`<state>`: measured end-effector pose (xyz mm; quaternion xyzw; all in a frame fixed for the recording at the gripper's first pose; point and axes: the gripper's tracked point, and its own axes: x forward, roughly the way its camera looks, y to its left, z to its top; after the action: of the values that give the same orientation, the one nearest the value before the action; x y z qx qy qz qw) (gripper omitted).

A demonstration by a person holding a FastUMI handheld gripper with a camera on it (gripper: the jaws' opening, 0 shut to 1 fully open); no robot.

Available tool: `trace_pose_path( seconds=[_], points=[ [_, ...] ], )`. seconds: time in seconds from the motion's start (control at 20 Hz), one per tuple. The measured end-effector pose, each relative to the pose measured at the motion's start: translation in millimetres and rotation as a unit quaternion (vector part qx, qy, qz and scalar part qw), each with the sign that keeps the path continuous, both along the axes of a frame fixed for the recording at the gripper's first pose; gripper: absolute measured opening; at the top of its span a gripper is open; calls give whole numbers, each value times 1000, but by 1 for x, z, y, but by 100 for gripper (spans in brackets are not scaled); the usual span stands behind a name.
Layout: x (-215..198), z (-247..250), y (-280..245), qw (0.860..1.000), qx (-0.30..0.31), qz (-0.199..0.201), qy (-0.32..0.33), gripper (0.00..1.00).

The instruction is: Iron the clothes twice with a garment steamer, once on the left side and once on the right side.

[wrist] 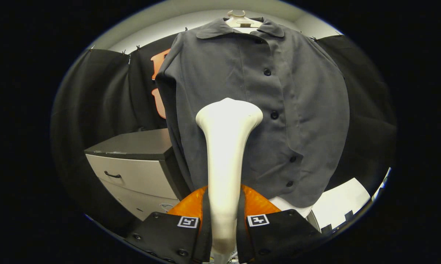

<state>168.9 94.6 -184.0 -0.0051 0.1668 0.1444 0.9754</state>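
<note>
Gripper (pixel 224 223) clamped on the white garment steamer (pixel 225 146).
Its head points at 12 o'clock, seemingly close to the hanging grey shirt (pixel 279 110), left of the buttons; drawer cabinet (pixel 132 165) at 9 o'clock.

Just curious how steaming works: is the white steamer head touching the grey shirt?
Cannot tell. In the gripper view the steamer, clamped between the gripper fingers, overlaps the shirt; no gap or contact shows.

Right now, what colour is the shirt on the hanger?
Dark grey shirt with dark buttons, seen best in the gripper view, beyond the white steamer.
</note>
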Motion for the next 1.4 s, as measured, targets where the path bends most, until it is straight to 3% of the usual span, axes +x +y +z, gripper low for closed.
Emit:
trace_pose_path(
  seconds=[0.85, 1.4],
  points=[
    [-22, -86, -12, 997, -15, -21, 76, 35],
    [-47, -60, -35, 996, -16, -43, 74, 35]
  ],
)
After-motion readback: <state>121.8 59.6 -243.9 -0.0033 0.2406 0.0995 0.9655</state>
